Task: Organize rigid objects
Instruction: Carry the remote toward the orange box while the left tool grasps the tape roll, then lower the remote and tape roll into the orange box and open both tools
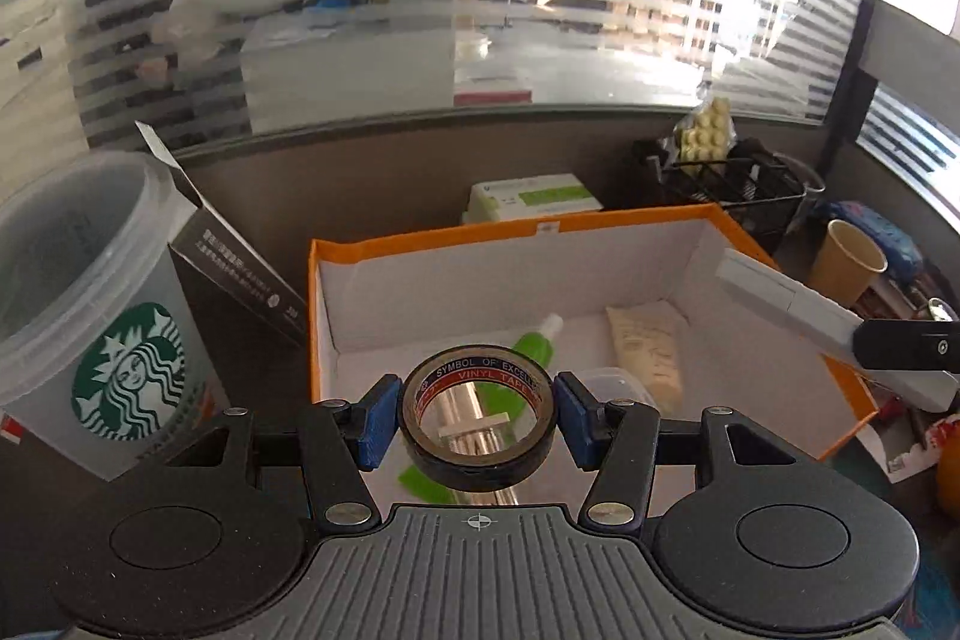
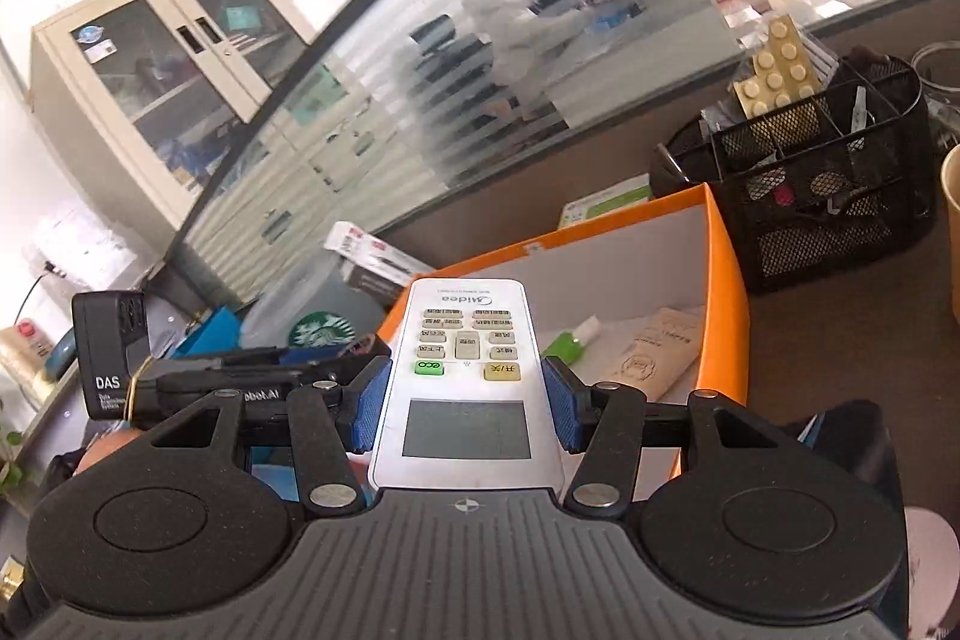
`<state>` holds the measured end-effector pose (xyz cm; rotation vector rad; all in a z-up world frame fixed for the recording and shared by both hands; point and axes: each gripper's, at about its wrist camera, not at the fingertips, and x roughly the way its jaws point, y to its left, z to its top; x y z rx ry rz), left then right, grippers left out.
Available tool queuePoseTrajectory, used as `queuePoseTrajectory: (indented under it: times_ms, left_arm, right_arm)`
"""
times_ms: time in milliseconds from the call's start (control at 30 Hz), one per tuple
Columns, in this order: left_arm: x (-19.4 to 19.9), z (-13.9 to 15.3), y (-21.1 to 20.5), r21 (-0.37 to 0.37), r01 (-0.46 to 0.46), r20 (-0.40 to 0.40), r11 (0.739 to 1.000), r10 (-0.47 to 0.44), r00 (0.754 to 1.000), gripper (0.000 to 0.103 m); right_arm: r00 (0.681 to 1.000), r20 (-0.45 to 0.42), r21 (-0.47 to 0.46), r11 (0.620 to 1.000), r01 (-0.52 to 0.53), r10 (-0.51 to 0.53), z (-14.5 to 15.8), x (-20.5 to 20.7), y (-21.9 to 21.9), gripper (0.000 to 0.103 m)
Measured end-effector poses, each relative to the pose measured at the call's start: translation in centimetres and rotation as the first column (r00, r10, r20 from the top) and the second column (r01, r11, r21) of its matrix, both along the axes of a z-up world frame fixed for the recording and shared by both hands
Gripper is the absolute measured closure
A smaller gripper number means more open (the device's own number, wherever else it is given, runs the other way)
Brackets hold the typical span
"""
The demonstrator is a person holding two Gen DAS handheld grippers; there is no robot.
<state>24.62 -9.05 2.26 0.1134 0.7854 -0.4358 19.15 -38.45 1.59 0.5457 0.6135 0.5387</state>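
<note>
Black tape roll (image 1: 475, 415) is pinched in the left gripper (image 1: 475, 415) above the near edge of the orange box (image 1: 432, 241), cup (image 1: 90, 304) left; the right gripper (image 2: 467, 400) pinches a white remote (image 2: 465, 376), mesh basket (image 2: 840, 214) far right.

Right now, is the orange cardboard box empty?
No. The orange cardboard box holds a green bottle and a cream pouch.

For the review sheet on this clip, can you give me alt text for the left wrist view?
The left gripper holds a roll of black vinyl tape between its blue pads above an open orange box with a white interior. Inside the box lie a green bottle and a cream pouch. A clear Starbucks cup stands left of the box.
</note>
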Motion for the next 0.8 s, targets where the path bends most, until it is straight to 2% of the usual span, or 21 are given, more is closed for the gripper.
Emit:
queuePoseTrajectory:
  times_ms: [200,367,433,533,667,800]
  left_arm:
    - [2.4,-2.6,-1.5,0.033,0.009,-0.033,0.999,-0.008,0.999,0.050]
    - [4.2,-3.4,-2.8,0.075,0.011,-0.021,0.997,-0.009,1.000,0.050]
    - [5.0,-3.6,-3.2,0.098,0.006,-0.006,0.995,-0.006,1.000,0.050]
    - [5.5,-3.6,-3.9,0.103,0.020,-0.005,0.995,-0.019,1.000,0.050]
    - [5.4,-3.8,-5.3,0.159,0.039,0.005,0.986,-0.041,0.999,0.050]
    - [5.9,-4.0,-5.9,0.193,0.033,-0.026,0.981,-0.029,0.999,0.049]
  right_arm:
    - [0.998,-0.061,-0.053,0.999,0.002,-0.005,-2.8,3.7,0.8,0.052]
    - [0.999,-0.035,-0.176,0.984,0.002,-0.009,-2.6,5.4,2.0,0.052]
    - [1.000,-0.027,-0.260,0.966,0.003,-0.011,-2.6,5.9,3.0,0.052]
    - [1.000,-0.021,-0.332,0.943,-0.006,-0.001,-2.7,6.6,4.1,0.052]
    - [1.000,0.000,-0.441,0.898,0.002,-0.003,-3.0,6.9,5.3,0.052]
    - [1.000,0.021,-0.597,0.802,0.000,0.016,-3.7,6.7,7.4,0.052]
